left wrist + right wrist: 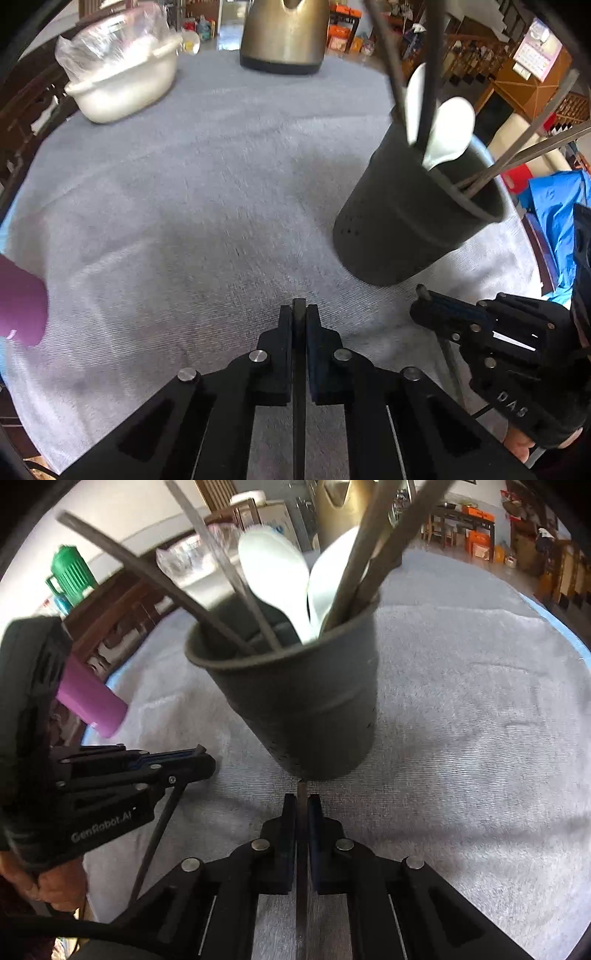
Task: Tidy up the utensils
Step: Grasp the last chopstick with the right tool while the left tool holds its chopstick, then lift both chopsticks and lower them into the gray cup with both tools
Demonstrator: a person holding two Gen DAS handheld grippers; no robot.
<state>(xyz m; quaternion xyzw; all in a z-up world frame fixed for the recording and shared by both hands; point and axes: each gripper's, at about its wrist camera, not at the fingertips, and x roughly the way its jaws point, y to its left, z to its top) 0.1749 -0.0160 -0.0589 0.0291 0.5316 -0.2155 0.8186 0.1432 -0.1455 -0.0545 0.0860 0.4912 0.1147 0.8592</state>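
White "GenRobot.AI" on left hand-held gripper (207, 766)

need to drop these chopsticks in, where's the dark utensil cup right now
The dark utensil cup stands on the grey cloth just ahead of the right gripper; in the left wrist view it sits right of centre.

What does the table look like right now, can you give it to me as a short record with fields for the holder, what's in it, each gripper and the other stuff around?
holder: dark cup, upright on grey cloth
contents: two white spoons, several dark chopsticks
left gripper: shut on a dark chopstick
right gripper: shut on a thin grey chopstick, just in front of the cup
others: white tub, metal kettle, purple cylinder
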